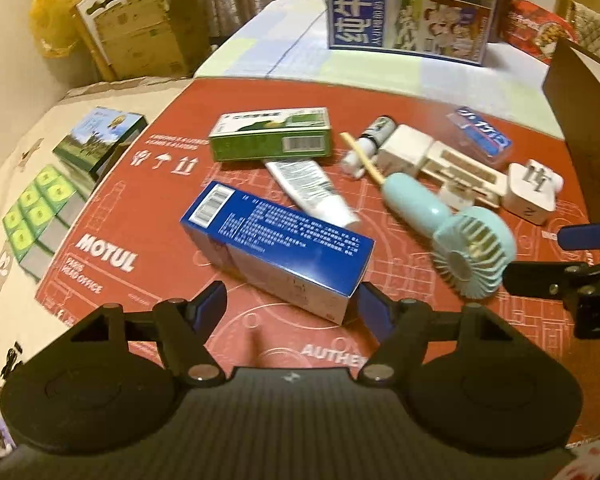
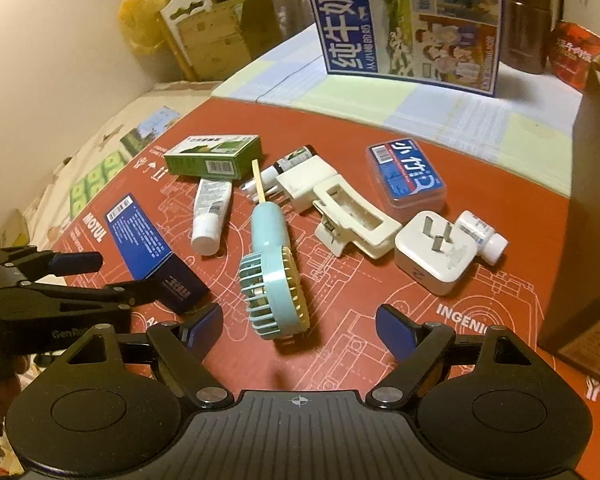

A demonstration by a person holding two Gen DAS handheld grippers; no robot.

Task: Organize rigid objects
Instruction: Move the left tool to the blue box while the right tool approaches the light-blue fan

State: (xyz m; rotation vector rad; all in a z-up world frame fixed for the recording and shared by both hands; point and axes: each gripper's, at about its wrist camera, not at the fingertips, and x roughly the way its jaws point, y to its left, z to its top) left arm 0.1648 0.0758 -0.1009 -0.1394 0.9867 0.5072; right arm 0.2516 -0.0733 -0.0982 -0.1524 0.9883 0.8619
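Several small items lie on a red cardboard sheet (image 1: 140, 208). My left gripper (image 1: 292, 304) is open, straddling the near end of a blue box (image 1: 276, 248); the left pad stands apart from it. My right gripper (image 2: 300, 324) is open, with the head of a teal hand fan (image 2: 268, 276) between its fingers, untouched. Beyond lie a green box (image 2: 214, 156), a white tube (image 2: 210, 216), a wooden stick (image 2: 258, 180), a white clip (image 2: 352, 220), a white plug (image 2: 436, 252), a small white bottle (image 2: 482, 234) and a blue-labelled case (image 2: 406, 178).
A large blue milk carton (image 2: 404, 20) stands at the back on a pale checked cloth (image 2: 380, 100). A dark upright board (image 2: 592, 200) walls the right side. Green packs (image 1: 40, 208) and a picture box (image 1: 100, 140) lie left of the red sheet.
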